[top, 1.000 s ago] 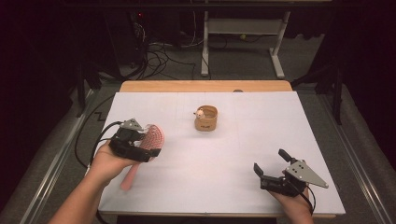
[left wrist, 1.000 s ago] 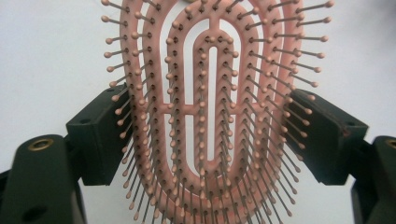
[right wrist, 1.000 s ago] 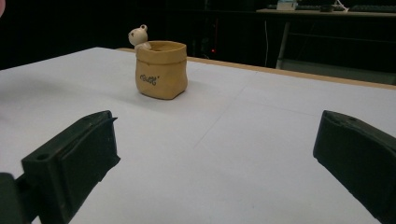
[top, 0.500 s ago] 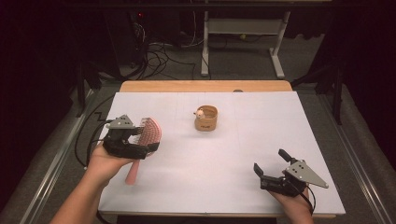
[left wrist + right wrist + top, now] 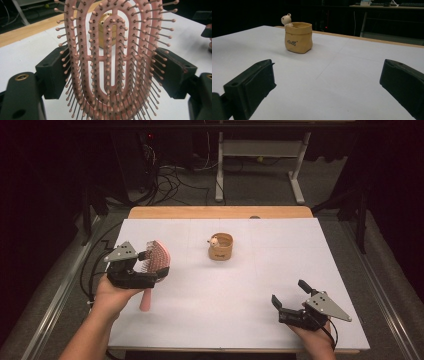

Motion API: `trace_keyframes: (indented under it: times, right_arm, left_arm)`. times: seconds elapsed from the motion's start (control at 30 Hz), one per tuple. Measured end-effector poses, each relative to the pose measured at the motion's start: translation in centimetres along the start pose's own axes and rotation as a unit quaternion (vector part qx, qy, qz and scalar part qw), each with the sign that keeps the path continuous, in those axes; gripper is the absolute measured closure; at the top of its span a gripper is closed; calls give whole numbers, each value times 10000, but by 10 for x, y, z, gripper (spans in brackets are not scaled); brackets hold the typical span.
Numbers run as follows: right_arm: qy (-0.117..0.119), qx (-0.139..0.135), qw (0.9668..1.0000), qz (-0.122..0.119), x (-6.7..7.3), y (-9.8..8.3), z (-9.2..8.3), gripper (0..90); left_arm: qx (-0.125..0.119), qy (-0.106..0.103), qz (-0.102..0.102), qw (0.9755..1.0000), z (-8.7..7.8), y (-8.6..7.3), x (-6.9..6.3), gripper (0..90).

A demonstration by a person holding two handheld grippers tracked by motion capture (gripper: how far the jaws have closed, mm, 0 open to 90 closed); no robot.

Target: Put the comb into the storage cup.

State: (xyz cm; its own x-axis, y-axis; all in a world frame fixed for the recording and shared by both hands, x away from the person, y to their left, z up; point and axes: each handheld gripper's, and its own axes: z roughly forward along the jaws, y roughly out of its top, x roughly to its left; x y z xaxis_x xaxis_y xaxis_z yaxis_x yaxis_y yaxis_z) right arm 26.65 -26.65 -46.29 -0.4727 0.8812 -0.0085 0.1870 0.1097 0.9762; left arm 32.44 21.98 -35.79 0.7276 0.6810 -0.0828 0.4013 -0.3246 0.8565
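pink brush is clamped by its head between the left gripper fingers, held above the counter's left side. right gripper fingers are spread apart, nothing held; pot sits mid-counter.

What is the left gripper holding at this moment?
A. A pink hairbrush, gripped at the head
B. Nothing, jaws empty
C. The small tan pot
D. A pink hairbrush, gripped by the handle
A: the left gripper has its jaws pressed on both sides of the pink hairbrush head, bristles facing the camera.
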Motion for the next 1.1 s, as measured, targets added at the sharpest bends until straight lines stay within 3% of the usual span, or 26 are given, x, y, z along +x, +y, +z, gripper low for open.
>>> trace_keyframes:
  times: [0.33,0.6,0.93,1.1]
  right_arm:
    - [3,-17,10000,-2,0,1,0,4]
    - [25,-54,10000,-41,2,2,-1,4]
    - [15,-64,10000,-44,3,3,-1,4]
    - [2,-59,10000,-31,3,3,-1,4]
  left_arm:
    - [-302,72,-12,9995,4,-4,-4,202]
    - [-650,124,6,9978,5,-7,-7,202]
    - [-974,138,18,9951,16,-10,-15,202]
    - [-1308,152,-14,9913,17,-10,-17,201]
